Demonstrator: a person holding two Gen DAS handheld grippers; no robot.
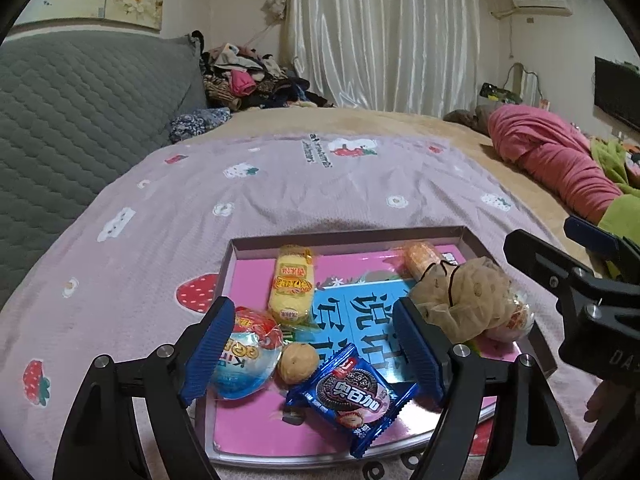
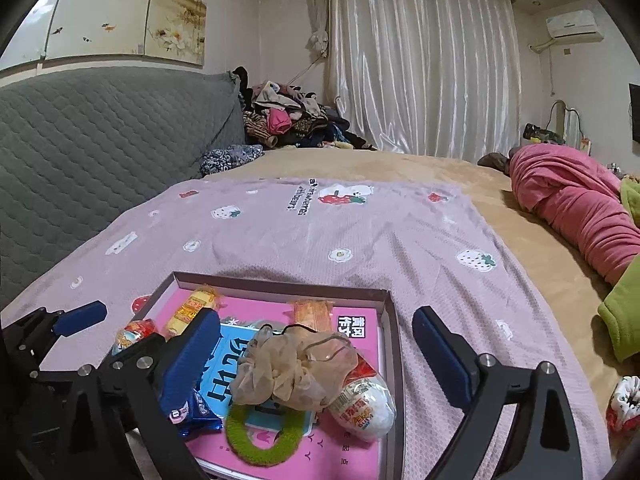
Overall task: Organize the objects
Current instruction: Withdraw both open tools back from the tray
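Shallow tray (image 1: pixel 236 258) on strawberry-print blanket (image 1: pixel 320 184) holds blue cookie packet (image 1: pixel 352 394) marked "奥百加", yellow cake bar (image 1: pixel 291 285), walnut (image 1: pixel 298 363), beige scrunchie (image 2: pixel 292 364). Left gripper (image 1: pixel 316 350) and right gripper (image 2: pixel 316 360) both released, above tray, grasping nothing.

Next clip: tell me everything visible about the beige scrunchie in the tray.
The beige scrunchie is a ruffled ring of sheer, gauzy fabric, crumpled loosely, with a thin dark elastic loop lying on top of it. It sits inside the shallow tray toward its right side, on the pink-and-blue printed sheet. It overlaps the white egg-shaped packet and the green fuzzy ring. No gripper touches it.
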